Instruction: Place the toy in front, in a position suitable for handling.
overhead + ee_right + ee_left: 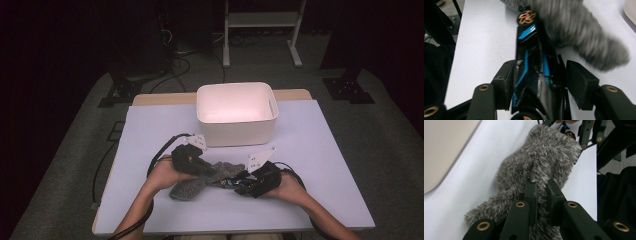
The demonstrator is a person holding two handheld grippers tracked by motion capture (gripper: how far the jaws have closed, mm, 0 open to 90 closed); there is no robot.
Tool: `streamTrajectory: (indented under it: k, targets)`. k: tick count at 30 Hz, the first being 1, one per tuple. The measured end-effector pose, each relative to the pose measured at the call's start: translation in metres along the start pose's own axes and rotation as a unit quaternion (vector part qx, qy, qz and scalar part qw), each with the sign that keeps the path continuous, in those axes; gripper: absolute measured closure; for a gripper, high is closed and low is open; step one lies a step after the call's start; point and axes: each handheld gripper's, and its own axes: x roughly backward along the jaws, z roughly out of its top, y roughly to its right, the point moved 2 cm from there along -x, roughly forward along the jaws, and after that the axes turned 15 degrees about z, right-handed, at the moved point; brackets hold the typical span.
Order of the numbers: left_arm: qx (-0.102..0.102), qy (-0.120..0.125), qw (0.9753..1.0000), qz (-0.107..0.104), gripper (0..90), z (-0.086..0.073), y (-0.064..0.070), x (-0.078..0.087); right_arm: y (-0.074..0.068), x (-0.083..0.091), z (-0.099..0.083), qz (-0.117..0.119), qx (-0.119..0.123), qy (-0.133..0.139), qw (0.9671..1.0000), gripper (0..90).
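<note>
A grey fuzzy sock lies on the white table near the front edge. My left gripper is shut on it, and in the left gripper view the jaws pinch a fold of the sock's pile. A black toy car with blue stripes and gold wheels sits lengthwise between the jaws of my right gripper, which is shut on it. The car's nose meets the sock. From above, the car lies between the two grippers, with the right gripper just right of the sock.
A white plastic bin stands behind the grippers at the middle of the table, its inside bare. The table top spreads to both sides. Cables trail from each gripper. A metal stand is on the floor beyond the table.
</note>
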Motion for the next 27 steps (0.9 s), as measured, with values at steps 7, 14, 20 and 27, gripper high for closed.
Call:
streamTrajectory:
  k: [7,14,20,27]
  targets:
    - [-0.014,-0.009,0.9998,-0.014,81.2,-0.001,0.012,-0.007,-0.014,-0.001,-0.004,-0.015,-0.017,-0.006,0.9997,32.4]
    - [-0.018,-0.017,0.9995,-0.019,81.2,-0.004,0.016,-0.016,-0.030,-0.013,-0.014,-0.060,-0.002,-0.036,0.9976,22.6]
    - [-0.019,-0.024,0.9992,-0.026,81.2,-0.006,0.018,-0.022,-0.030,-0.020,-0.021,-0.050,-0.011,-0.065,0.9966,17.7]
    - [-0.027,-0.036,0.9984,-0.035,81.2,-0.012,0.027,-0.032,-0.029,-0.011,-0.027,-0.022,-0.039,-0.040,0.9982,15.1]
